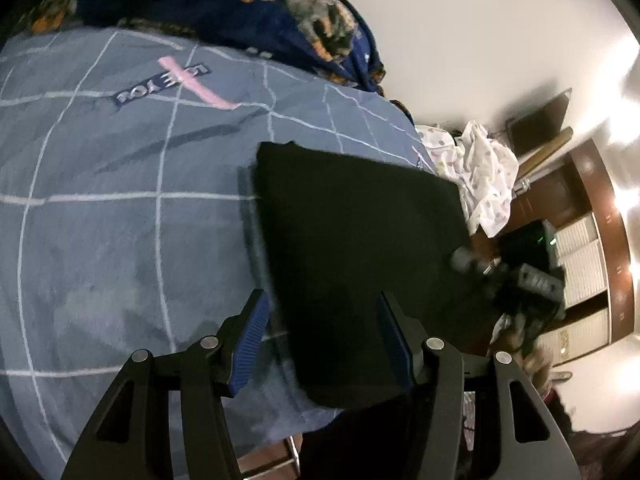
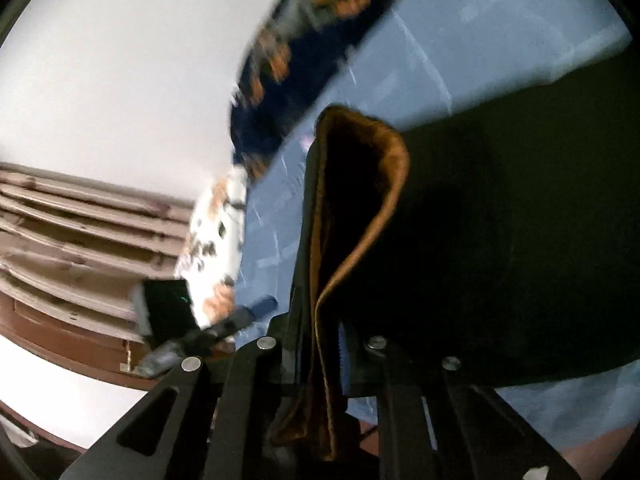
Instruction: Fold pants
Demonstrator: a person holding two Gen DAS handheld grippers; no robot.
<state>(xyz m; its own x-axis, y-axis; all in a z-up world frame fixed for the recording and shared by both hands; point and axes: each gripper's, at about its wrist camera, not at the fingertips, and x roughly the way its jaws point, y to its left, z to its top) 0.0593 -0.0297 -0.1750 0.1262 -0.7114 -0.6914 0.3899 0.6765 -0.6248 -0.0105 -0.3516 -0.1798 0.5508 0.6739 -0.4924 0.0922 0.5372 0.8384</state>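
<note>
The black pants [image 1: 352,248] lie folded flat on the blue grid-patterned bedspread [image 1: 120,216], near its right edge. My left gripper [image 1: 324,344] is open; its blue-padded fingers [image 1: 250,340] straddle the near left edge of the pants, above the cloth. In the right wrist view the pants [image 2: 520,232] show a brown lining edge [image 2: 360,208]. My right gripper [image 2: 324,336] is shut on that brown-lined edge and holds it lifted. The right gripper also shows in the left wrist view [image 1: 480,264], at the far right corner of the pants.
A dark blue floral blanket [image 1: 248,4] lies bunched at the bed's far side. A white dotted cloth [image 1: 480,176] is heaped beyond the pants. A brown wooden wardrobe [image 1: 592,248] stands to the right. The bed's near edge [image 1: 280,432] is just below my left gripper.
</note>
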